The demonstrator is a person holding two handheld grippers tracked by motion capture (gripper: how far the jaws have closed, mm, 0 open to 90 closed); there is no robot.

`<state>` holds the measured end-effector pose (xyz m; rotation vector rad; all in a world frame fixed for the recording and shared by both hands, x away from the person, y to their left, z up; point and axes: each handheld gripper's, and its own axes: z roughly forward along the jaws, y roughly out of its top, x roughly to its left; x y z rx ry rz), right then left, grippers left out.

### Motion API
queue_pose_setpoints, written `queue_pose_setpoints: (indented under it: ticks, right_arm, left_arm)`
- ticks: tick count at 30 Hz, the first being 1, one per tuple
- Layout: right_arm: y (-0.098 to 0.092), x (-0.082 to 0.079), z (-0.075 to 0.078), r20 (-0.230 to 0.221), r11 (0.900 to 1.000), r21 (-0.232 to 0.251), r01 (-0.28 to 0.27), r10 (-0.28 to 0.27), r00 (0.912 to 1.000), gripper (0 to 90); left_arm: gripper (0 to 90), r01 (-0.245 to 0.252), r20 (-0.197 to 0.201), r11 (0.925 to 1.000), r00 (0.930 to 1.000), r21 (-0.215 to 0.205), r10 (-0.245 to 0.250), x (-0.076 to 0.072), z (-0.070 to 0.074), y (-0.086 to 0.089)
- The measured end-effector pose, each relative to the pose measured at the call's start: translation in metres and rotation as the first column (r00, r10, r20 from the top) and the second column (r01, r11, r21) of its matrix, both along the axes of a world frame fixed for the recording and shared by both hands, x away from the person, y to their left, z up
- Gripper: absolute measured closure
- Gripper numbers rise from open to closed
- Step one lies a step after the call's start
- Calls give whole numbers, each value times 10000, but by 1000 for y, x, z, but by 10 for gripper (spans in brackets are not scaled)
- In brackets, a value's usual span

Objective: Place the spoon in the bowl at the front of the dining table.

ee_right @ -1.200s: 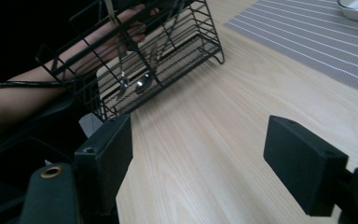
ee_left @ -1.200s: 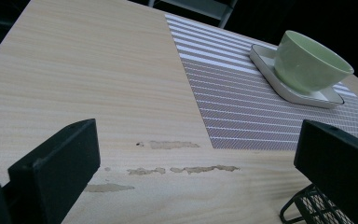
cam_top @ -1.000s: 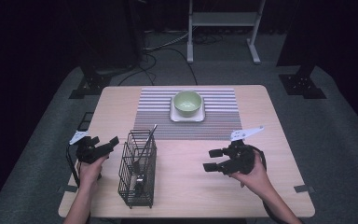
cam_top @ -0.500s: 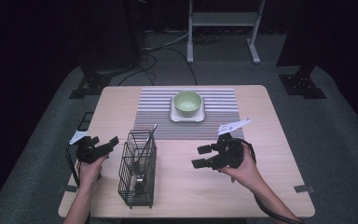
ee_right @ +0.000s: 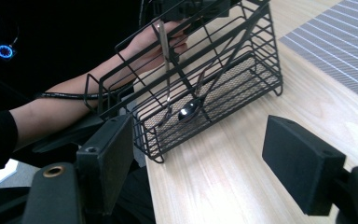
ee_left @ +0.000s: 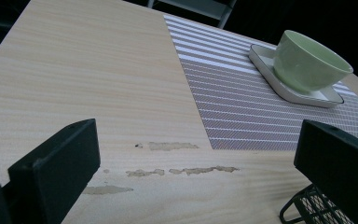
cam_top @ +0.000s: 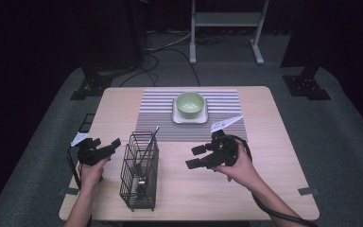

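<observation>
Cutlery stands in the wire basket on the surface, handles leaning up and away. It lies straight ahead of the right gripper, spread and empty; the left gripper, also spread, waits just beside the basket.

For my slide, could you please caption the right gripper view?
Open right gripper faces a black wire basket holding a spoon on the wooden table.

High overhead, two low gripper cameras
</observation>
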<state>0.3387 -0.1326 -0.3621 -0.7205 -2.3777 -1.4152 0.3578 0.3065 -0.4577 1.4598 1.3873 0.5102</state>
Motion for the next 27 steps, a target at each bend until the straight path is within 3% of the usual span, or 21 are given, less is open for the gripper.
queue_pose_setpoints:
  ticks: [27]
  right_arm:
    - [42, 2, 17, -143, 9955, -459, -824, 818, 9965, 238]
  left_arm:
    - [0, -32, 42, 10000, 10000, -40, 32, 0, 1, 2]
